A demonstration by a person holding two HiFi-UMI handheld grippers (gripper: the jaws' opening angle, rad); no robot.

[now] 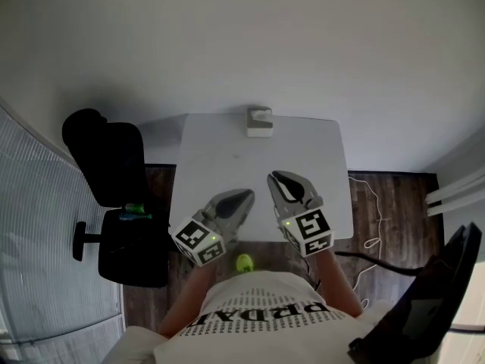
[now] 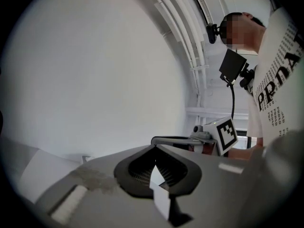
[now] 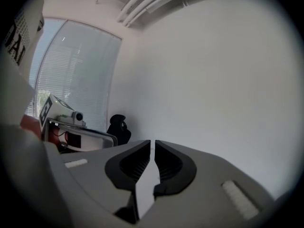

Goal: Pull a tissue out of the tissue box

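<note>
Right gripper view: right gripper (image 3: pixel 152 144) empty, barely parted; left gripper (image 2: pixel 155 148) closed, empty.

Bare tabletop (image 1: pixel 220 158) up to tissue box (image 1: pixel 259 122) at far edge — wall (image 1: pixel 258 44) apparently just behind, office chair (image 1: pixel 114 173) left

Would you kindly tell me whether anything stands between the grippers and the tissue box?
Nothing visible does: only bare table lies between the left gripper, the right gripper and the tissue box at the far edge.
</note>
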